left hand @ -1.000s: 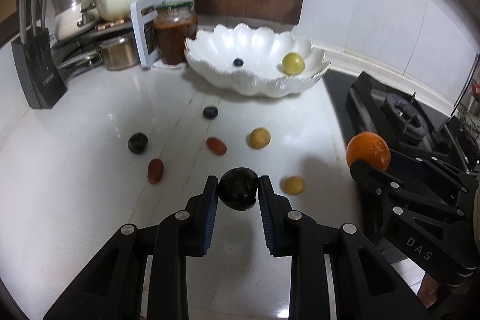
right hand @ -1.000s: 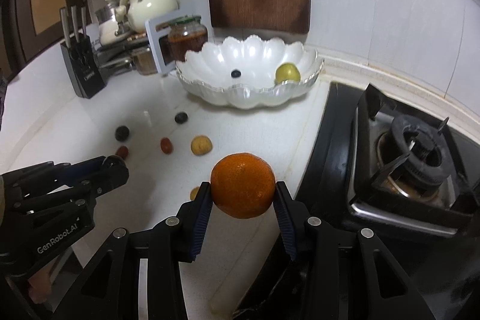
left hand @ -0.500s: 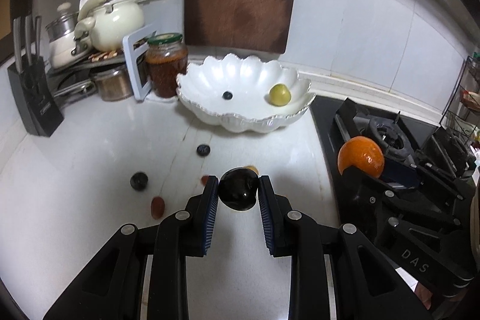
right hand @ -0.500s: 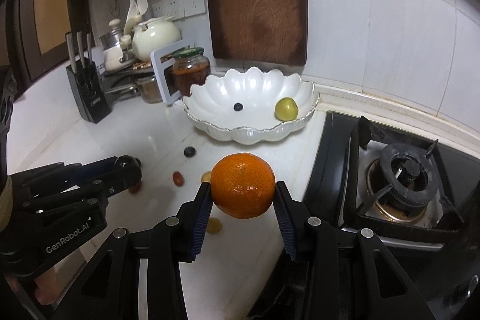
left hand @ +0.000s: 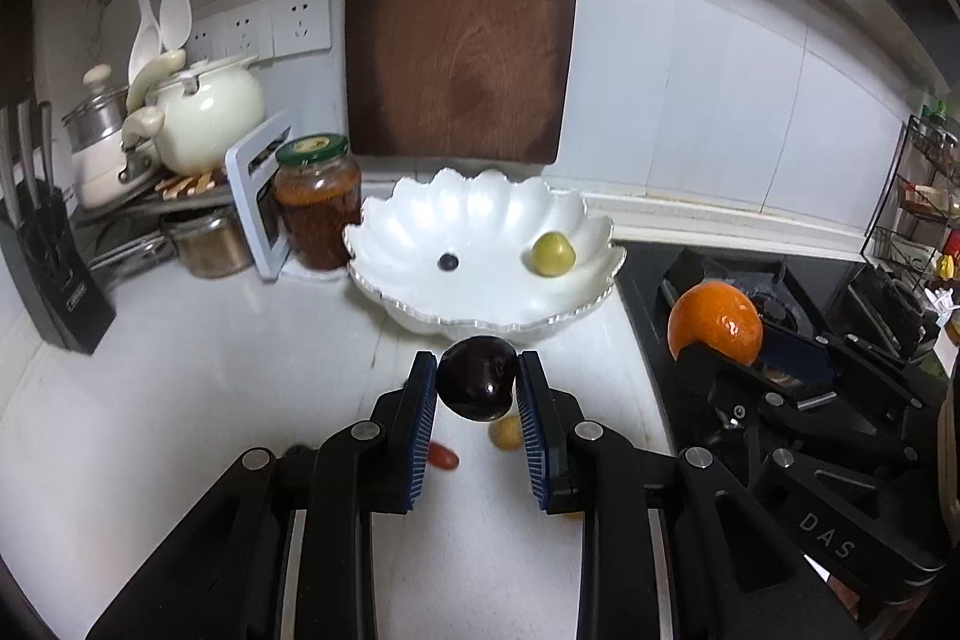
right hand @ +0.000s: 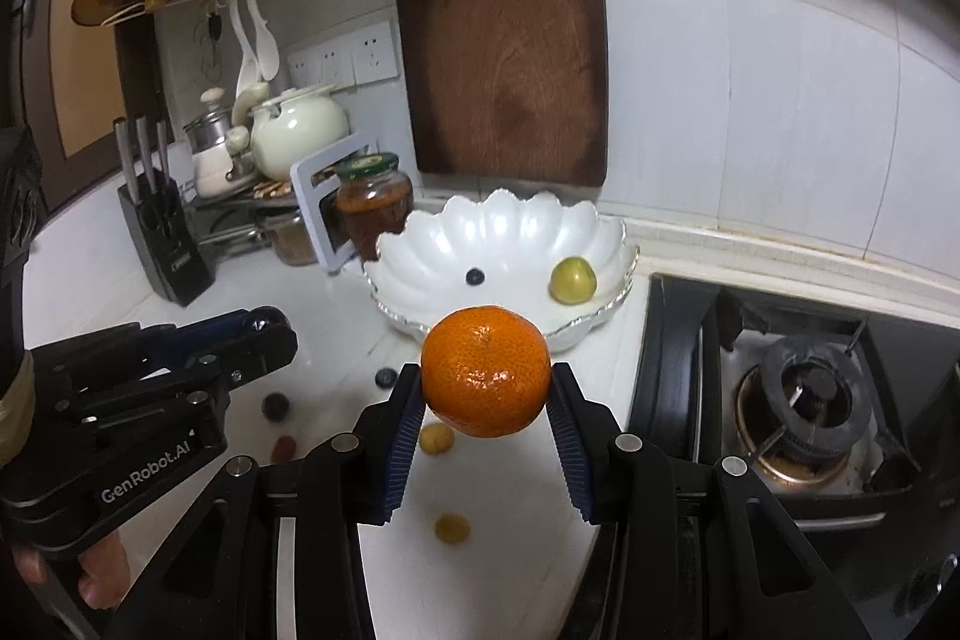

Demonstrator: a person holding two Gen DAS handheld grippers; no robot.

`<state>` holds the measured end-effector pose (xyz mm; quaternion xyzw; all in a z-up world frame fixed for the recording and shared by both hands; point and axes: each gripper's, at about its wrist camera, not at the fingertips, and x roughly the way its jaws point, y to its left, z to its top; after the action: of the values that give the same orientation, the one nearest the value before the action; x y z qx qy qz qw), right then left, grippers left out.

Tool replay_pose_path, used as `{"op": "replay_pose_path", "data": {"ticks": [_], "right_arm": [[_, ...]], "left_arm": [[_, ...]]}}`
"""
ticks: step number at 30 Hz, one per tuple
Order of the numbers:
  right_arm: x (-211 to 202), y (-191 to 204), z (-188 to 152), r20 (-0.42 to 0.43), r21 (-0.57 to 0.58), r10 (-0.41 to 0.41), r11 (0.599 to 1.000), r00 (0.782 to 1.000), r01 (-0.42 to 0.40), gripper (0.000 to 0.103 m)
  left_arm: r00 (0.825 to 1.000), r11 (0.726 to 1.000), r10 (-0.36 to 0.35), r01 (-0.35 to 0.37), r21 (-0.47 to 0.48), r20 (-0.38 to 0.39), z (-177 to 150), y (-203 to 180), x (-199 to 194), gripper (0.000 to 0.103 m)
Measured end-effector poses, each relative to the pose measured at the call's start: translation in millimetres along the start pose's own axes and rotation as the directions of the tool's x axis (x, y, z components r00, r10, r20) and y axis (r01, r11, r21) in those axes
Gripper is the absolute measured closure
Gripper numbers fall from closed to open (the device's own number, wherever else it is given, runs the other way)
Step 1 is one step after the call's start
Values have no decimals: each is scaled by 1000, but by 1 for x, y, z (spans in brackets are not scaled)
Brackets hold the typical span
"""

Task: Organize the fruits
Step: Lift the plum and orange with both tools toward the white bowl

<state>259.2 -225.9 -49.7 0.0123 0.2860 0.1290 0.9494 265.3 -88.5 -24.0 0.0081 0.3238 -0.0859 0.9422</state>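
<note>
Both wrist views face the bowl (left hand: 480, 274).

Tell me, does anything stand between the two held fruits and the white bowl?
Nothing visible does. The left gripper holds a dark plum and the right gripper an orange, both raised above the counter; only open air lies before the bowl. The jar stands off to the bowl's left.

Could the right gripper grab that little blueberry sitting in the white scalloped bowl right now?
Probably not yet: the right gripper is shut on a round orange tangerine, so nothing else fits. The way to the blueberry in the white scalloped bowl looks open.
</note>
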Motion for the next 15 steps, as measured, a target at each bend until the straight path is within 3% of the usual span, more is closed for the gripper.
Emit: {"op": "replay_pose_path", "data": {"ticks": [15], "right_arm": [[24,2,34,26,25,-47,999,999,46,60]], "left_arm": [[999,999,-13,11,43,31,43,16,25,76]]}}
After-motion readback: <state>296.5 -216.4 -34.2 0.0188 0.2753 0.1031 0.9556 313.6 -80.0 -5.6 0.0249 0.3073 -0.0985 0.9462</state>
